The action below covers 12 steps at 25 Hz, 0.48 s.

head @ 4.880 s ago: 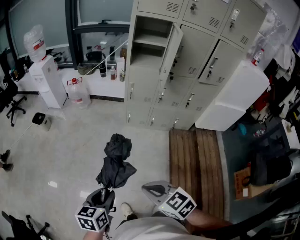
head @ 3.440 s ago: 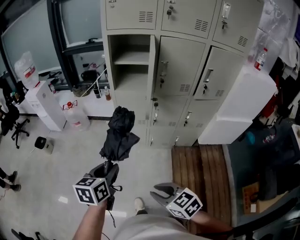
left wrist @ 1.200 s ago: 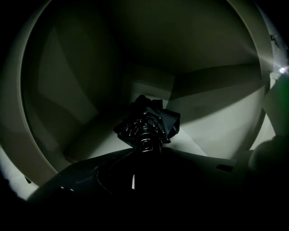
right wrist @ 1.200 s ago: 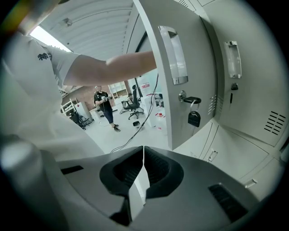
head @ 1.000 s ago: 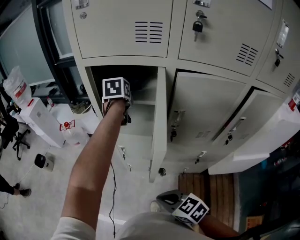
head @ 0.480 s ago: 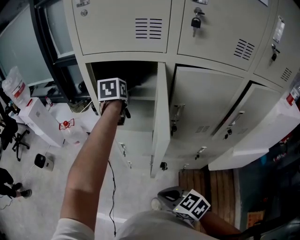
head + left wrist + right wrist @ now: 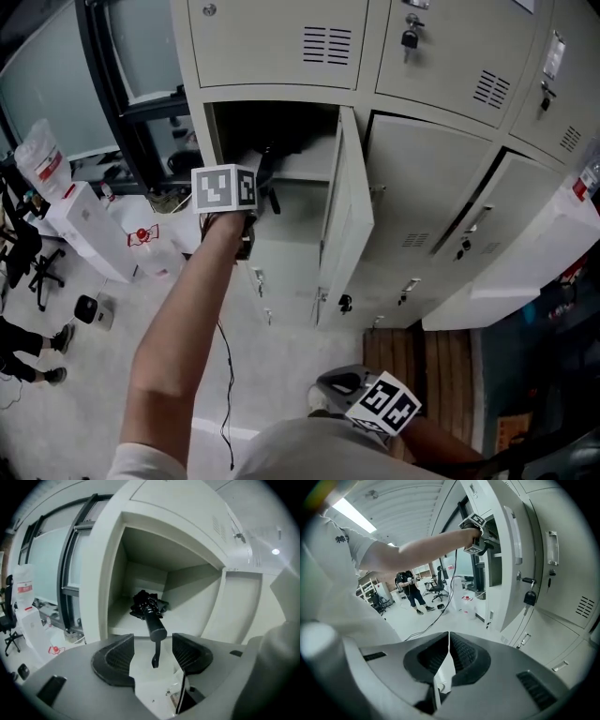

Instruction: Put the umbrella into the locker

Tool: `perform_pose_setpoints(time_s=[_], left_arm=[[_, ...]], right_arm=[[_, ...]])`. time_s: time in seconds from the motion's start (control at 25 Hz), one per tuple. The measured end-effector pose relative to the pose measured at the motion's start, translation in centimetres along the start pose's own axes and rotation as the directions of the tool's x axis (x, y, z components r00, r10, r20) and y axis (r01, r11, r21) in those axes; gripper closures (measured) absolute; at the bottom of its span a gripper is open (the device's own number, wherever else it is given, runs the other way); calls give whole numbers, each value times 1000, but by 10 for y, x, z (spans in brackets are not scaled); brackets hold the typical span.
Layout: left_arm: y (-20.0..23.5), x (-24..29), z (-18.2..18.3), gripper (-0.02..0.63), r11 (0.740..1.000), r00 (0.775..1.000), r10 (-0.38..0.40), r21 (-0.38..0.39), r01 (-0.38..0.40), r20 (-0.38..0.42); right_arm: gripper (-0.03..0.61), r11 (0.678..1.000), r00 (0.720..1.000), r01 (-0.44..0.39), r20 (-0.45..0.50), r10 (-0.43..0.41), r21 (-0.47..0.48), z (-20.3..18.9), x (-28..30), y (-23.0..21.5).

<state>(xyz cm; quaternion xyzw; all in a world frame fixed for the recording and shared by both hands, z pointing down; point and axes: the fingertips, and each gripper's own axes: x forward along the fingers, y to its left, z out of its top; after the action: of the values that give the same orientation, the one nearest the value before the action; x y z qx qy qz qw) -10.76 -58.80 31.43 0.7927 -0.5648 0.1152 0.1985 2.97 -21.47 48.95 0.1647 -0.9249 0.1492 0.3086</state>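
Wide open, the left gripper (image 7: 153, 641) has just been spreading its jaws, and they now stand well apart with neither pad pressing on anything. Its view looks straight into the open compartment of the locker (image 7: 112, 573), where the umbrella (image 7: 146, 604) lies folded on the shelf (image 7: 123, 631), its black canopy bunched toward the back wall and its handle (image 7: 156, 626) pointing out at the gripper. The handle's end sits just beyond the jaw tips, and a dark strap (image 7: 155, 654) hangs from it down into the gap between the jaws, touching neither side. In the head view the bare left arm (image 7: 183, 319) reaches up to the compartment, with the marker cube (image 7: 223, 189) just outside its mouth, and the door (image 7: 349, 211) stands swung out to the right. The right gripper (image 7: 448, 654) is held low by the person's body, jaws closed together with nothing between them, aimed toward the locker front. Off to the left a white water dispenser (image 7: 89, 230) stands on the pale floor, and another person (image 7: 410, 591) stands far back in the room.
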Motion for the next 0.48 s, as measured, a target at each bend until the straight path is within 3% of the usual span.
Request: perform_pose_setpoints(time_s=[0.24,0.4,0.48], left_arm=[[-7,-63,-31,358,999,999,-50,17,50,21],[-14,-106,-65,407,996,996,-86,22,85,25],[-14,-129,-85,464,997,997,-71,37,70,35]], right_arm=[[558,1000,1000,11,8,-11,2,-7,7,34],[558,1000,999,26,20,-26,5,-11,11,57],[558,1000,999,26,27,-26,3,-13,14,71]])
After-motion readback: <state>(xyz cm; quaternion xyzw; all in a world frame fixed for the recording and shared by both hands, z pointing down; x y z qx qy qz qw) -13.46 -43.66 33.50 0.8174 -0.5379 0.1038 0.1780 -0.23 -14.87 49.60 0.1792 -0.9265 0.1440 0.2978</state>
